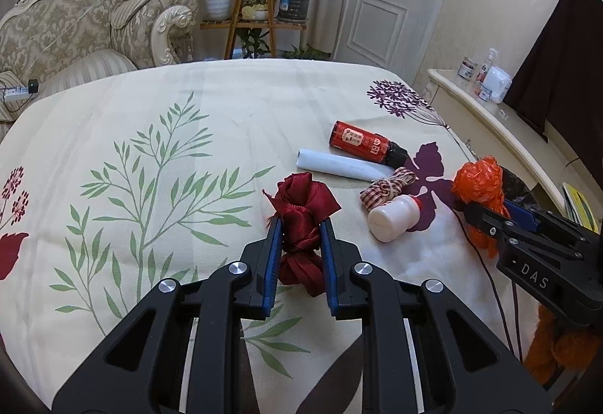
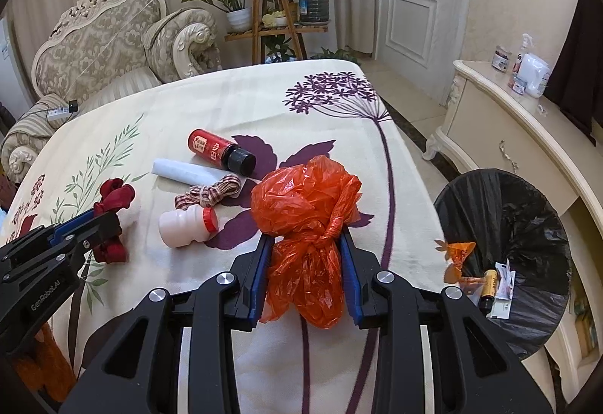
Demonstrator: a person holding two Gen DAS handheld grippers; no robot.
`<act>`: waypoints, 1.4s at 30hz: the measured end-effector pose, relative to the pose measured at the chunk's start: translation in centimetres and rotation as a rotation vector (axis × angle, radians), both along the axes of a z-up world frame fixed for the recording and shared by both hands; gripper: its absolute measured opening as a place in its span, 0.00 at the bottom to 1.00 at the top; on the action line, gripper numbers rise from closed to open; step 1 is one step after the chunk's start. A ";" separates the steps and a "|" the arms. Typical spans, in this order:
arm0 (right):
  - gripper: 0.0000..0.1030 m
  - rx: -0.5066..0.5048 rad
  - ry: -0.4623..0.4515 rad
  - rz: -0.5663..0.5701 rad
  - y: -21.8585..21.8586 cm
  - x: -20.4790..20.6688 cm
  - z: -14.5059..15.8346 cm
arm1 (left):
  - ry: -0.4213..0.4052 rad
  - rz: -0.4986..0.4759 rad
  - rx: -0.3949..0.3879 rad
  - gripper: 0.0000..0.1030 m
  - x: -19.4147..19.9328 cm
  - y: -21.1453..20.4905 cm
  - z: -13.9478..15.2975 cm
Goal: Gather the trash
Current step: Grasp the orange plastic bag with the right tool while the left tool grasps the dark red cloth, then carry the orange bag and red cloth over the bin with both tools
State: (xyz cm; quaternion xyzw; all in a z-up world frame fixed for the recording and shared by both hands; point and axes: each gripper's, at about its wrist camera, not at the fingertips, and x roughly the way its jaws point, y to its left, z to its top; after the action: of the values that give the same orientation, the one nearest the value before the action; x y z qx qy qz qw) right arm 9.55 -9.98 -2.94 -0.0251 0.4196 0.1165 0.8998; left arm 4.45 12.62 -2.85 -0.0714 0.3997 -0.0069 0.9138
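Bin [image 2: 527,225] beside the bed [image 1: 226,93] already has a few scraps in it. My right tool [image 2: 307,244] is clamped on the knotted orange bag [image 2: 305,195], my left tool [image 1: 301,236] on the dark red ribbon [image 1: 301,203]. Neither's binned. Left on the bed: red bottle [image 1: 361,140], white roll [image 1: 339,165], yogurt bottle [image 1: 392,218], checked ribbon [image 1: 384,187].

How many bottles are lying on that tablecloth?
2. The red bottle with a black cap lies at the far side, beside the white roll. The small white bottle with a red cap lies nearer, next to the checked ribbon.
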 end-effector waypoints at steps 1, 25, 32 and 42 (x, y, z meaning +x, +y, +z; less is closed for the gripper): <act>0.33 0.000 -0.002 -0.004 -0.2 0.0 0.1 | -0.003 -0.002 -0.001 0.19 -0.1 -0.1 0.1; 0.33 -0.020 -0.087 -0.220 -10.2 -2.2 2.6 | -0.098 -0.184 -0.035 0.19 0.6 -10.9 2.9; 0.33 -0.024 -0.105 -0.321 -14.7 -2.2 2.9 | -0.127 -0.254 -0.037 0.19 2.1 -15.7 3.4; 0.33 -0.019 -0.105 -0.413 -19.3 -2.0 2.2 | -0.126 -0.342 -0.008 0.19 4.2 -21.8 2.6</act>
State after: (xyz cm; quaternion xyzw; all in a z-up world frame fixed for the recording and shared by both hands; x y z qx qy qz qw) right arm 7.59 -29.24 -0.76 0.0469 0.3695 -0.0756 0.9250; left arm 8.65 -9.22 -0.30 -0.0053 0.3478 -0.1684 0.9223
